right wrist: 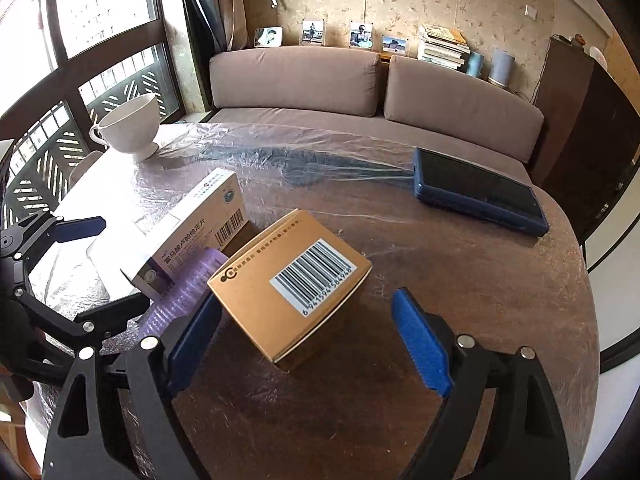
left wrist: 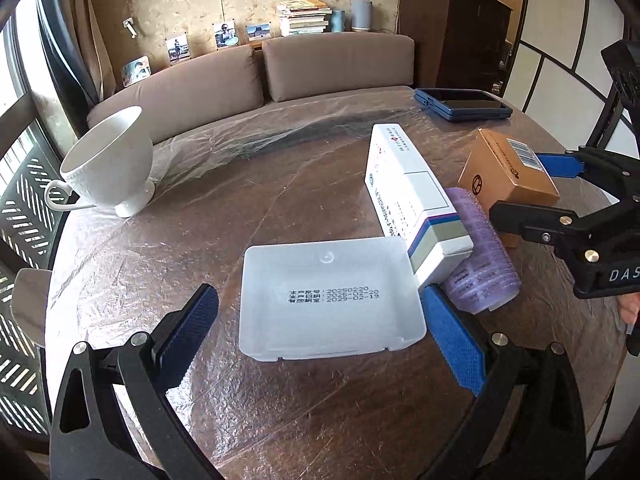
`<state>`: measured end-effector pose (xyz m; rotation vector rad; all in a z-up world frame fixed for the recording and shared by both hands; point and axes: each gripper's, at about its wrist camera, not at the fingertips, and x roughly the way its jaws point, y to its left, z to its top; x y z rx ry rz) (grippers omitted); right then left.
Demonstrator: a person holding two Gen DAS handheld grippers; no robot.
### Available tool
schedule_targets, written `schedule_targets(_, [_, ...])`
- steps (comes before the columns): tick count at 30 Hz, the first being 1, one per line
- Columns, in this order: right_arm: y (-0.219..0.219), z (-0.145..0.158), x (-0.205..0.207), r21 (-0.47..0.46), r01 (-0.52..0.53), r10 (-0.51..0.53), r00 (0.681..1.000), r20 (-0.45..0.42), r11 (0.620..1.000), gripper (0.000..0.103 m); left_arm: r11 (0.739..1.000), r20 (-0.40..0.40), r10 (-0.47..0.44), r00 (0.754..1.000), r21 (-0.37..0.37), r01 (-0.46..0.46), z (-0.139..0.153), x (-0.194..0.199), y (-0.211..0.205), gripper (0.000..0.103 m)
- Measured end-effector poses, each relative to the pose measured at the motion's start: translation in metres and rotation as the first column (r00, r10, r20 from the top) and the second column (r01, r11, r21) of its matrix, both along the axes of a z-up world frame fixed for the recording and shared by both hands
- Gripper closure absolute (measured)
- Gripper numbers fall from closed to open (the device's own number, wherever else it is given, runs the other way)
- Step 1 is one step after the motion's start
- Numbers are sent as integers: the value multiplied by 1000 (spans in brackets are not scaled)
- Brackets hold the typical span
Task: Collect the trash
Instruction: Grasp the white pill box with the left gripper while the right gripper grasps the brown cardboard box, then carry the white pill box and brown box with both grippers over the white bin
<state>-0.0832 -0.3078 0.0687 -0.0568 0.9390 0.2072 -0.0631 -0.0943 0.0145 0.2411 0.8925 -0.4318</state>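
While the left gripper (left wrist: 320, 336) spreads around 1 white tray (left wrist: 330, 300), the right gripper (right wrist: 308, 340) gapes astride 1 brown carton (right wrist: 292, 280); 1 medicine box (left wrist: 416, 204), 1 purple roller (left wrist: 482, 252), 1 cup (left wrist: 110, 160) and 1 tablet (left wrist: 462, 104) share the film-covered table (left wrist: 280, 400) before a sofa (left wrist: 256, 76).

left wrist: low over table (left wrist: 280, 420), faces sofa (left wrist: 256, 76) | right wrist: same, shares boxes

**Stuff sitting around my table**

There's a white footed cup (left wrist: 110, 164) near the window side, and a dark blue tablet (right wrist: 478, 197) lying flat at the far edge. Behind the plastic-covered table (left wrist: 280, 392) I see a brown sofa (left wrist: 256, 76), photos (right wrist: 313, 32), stacked books (left wrist: 305, 16) and a dark cabinet (left wrist: 452, 28).
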Motion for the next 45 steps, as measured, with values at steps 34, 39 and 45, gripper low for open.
schedule_targets(34, [-22, 5, -46, 151, 173, -164, 984, -66, 973, 32, 989, -78, 110, 991, -87, -117, 10, -19, 11, 20])
schedule_targets(39, [-19, 7, -62, 157, 165, -155, 985, -73, 974, 32, 987, -74, 125, 989, -97, -132, 14, -31, 12, 20])
schedule_targets(45, [-17, 12, -75, 166, 157, -147, 987, -72, 974, 32, 982, -71, 143, 987, -112, -150, 20, -43, 15, 20])
